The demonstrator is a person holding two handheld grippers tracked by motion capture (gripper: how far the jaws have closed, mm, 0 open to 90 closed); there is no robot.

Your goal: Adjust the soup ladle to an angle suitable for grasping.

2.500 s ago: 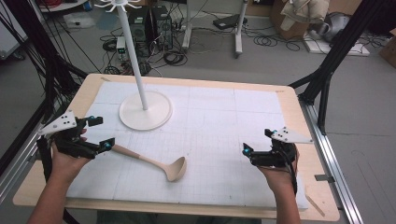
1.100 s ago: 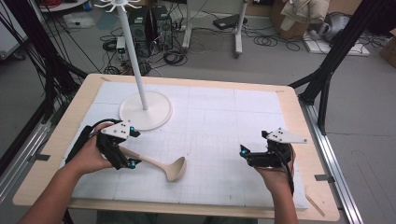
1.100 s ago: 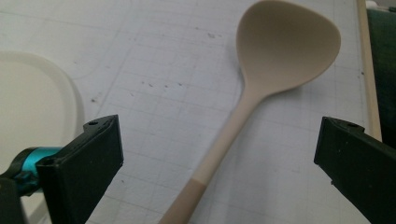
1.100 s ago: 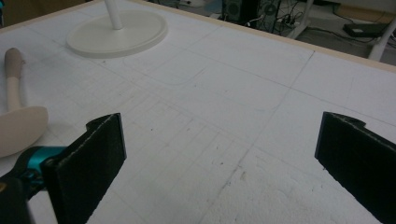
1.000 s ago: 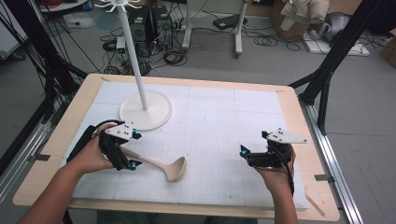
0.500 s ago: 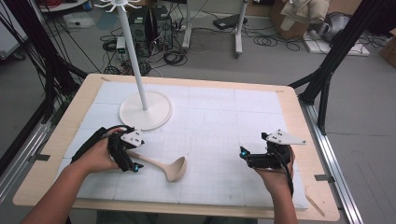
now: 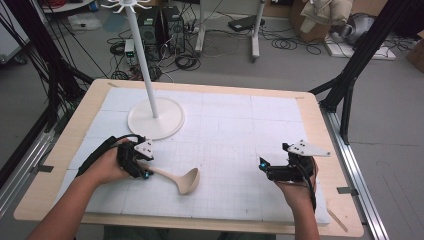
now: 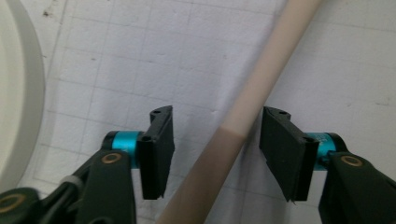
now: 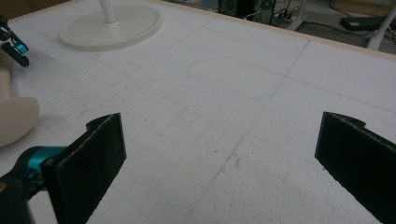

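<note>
Wooden at its rim and covered with a white gridded mat, the table [image 7: 60,165] carries a white stand [image 7: 156,118] with hooks at its top, set toward the far left. Nearer the person lies a beige ladle [image 7: 177,177], flat on the mat, its bowl toward the middle and its handle running left. The left hand-held gripper [image 7: 144,172] is down over that handle; in the left gripper view the handle [image 8: 243,126] passes between the jaws, which have just been closing but leave a gap on each side, so the pads do not press yet. The right hand-held gripper [image 7: 262,167] rests at the right of the table with jaws wide apart and nothing between them. As a judgement, the work is at its start: the reach is done, the grasp is nearly made, and the lift, and probably hanging the ladle on the stand, is left.
</note>
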